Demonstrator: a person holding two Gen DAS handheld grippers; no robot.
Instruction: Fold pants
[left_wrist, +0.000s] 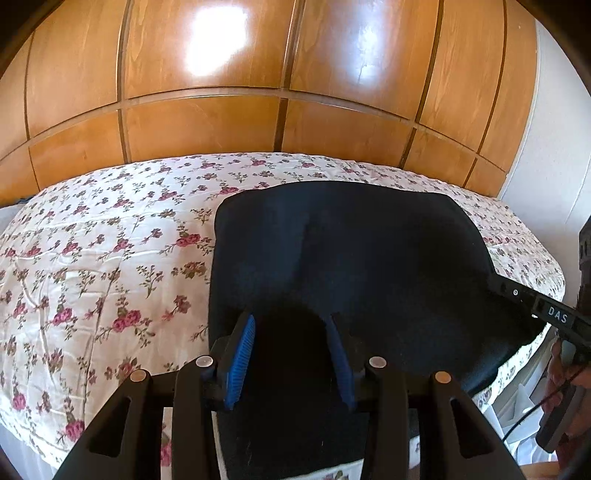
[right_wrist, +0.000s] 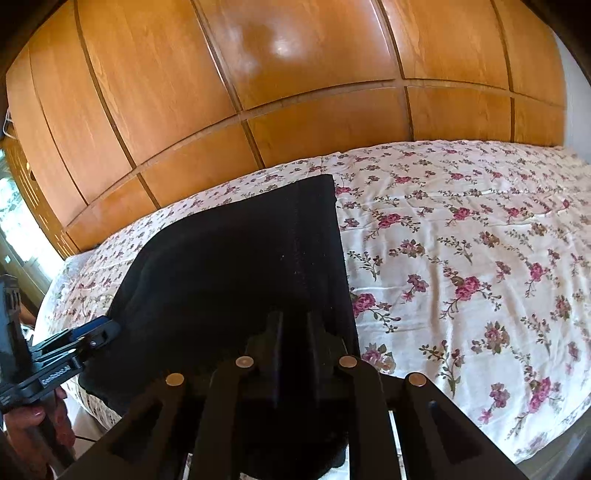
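Dark navy pants (left_wrist: 354, 258) lie flat on the flowered bedspread (left_wrist: 110, 258), reaching to the near edge of the bed. My left gripper (left_wrist: 291, 332) is open, its blue pads either side of the pants' near edge; cloth lies between them. In the right wrist view the pants (right_wrist: 236, 266) look black. My right gripper (right_wrist: 293, 332) has its jaws close together on the near right part of the pants, with dark cloth between them. The left gripper also shows in the right wrist view (right_wrist: 99, 330) at the pants' left edge. The right gripper's finger shows in the left wrist view (left_wrist: 532, 302).
A wooden panelled wardrobe (left_wrist: 258, 110) stands right behind the bed. A white wall (left_wrist: 546, 155) is at the right. The bedspread (right_wrist: 461, 258) stretches wide to the right of the pants. A bright window (right_wrist: 14, 221) is at the far left.
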